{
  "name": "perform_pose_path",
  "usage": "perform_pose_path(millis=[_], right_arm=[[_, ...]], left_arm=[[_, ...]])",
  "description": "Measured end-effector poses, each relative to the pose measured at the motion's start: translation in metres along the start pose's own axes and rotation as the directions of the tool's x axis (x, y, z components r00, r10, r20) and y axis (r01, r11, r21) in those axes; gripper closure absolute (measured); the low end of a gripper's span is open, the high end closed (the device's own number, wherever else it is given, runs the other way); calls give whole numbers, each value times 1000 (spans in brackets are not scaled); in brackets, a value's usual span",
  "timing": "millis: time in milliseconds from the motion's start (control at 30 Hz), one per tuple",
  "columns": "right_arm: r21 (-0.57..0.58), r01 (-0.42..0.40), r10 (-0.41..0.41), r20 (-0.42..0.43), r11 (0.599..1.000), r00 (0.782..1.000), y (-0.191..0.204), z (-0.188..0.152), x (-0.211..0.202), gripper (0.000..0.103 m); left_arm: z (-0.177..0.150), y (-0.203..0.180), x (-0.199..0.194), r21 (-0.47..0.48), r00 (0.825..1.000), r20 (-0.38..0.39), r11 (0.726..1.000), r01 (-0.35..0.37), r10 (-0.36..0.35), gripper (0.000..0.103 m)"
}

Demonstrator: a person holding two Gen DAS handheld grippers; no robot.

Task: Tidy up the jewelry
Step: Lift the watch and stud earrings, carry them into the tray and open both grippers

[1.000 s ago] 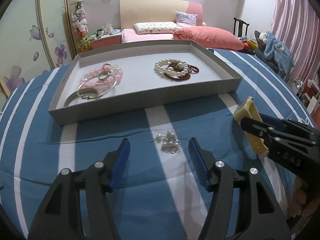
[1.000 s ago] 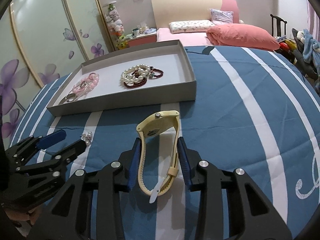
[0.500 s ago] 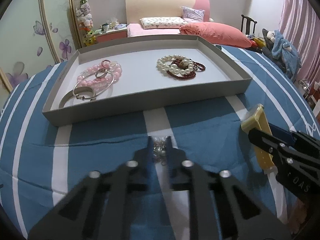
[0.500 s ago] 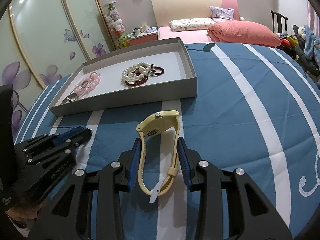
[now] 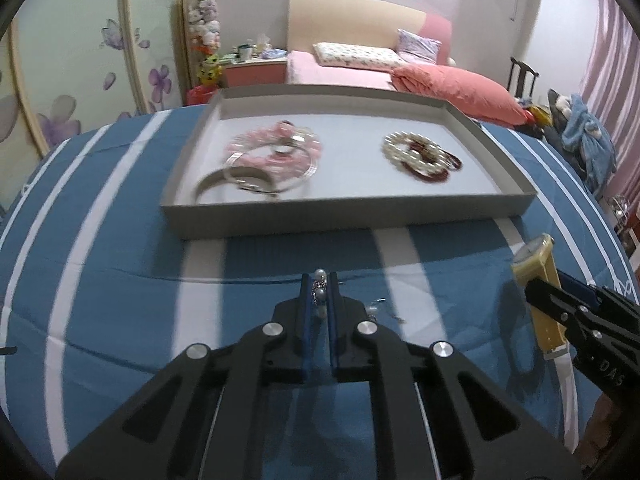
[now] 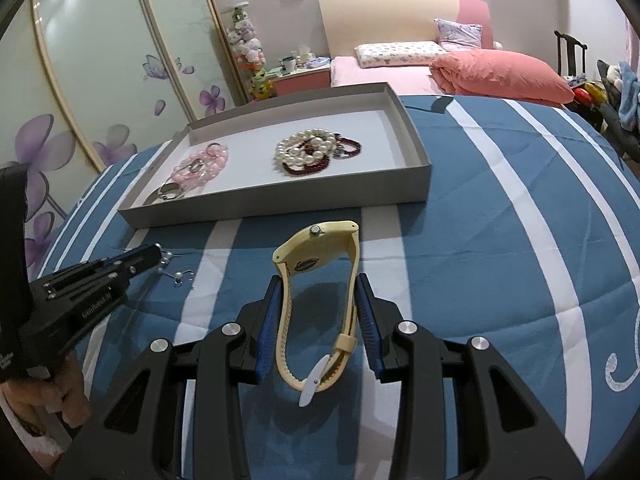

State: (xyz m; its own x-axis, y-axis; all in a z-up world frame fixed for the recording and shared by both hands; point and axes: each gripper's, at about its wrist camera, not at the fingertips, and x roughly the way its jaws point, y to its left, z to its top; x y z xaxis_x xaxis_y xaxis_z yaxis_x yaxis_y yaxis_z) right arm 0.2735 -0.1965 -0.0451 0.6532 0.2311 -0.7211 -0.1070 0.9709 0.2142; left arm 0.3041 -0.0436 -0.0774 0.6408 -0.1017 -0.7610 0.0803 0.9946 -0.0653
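Left hand-held gripper point(image 5: 319, 286) is clamping the pearl earring cluster point(image 5: 319, 291), jaws nearly touching, beads poking out between the blue pads. It's sitting low over the blue-and-white striped bedspread point(image 5: 120, 280), just in front of the grey tray point(image 5: 352, 212). A couple of loose pearl pieces point(image 6: 179, 275) are lying on the bedspread just beside the tips.

Right hand-held gripper point(image 6: 318, 312) is gripping the cream wristwatch point(image 6: 316, 276) across its strap loop, watch face pointing toward the tray, strap tail hanging back toward the camera. It's near the tray's front wall, not over it.

Tray is holding pink bead bracelets with silver bangles point(image 5: 272, 160) on the left side, and pearl and dark red bead bracelets point(image 6: 316, 152) on the right side, the two piles well apart.
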Motion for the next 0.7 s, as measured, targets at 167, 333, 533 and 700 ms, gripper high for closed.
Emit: perform_pose_path(millis=[167, 333, 533, 700], right_arm=[[-14, -12, 12, 9, 1000, 1000, 9, 1, -4, 65], [-30, -24, 24, 16, 999, 1000, 17, 2, -7, 65], [-40, -26, 27, 29, 999, 999, 22, 2, -11, 65], [-45, -29, 31, 38, 999, 999, 24, 3, -15, 65]], left_arm=[[0, 20, -16, -31, 999, 30, 999, -19, 20, 95], [2, 31, -28, -48, 998, 55, 999, -24, 26, 95], [1, 34, -36, -53, 997, 73, 998, -22, 26, 95], [4, 35, -48, -56, 994, 103, 998, -14, 20, 95]])
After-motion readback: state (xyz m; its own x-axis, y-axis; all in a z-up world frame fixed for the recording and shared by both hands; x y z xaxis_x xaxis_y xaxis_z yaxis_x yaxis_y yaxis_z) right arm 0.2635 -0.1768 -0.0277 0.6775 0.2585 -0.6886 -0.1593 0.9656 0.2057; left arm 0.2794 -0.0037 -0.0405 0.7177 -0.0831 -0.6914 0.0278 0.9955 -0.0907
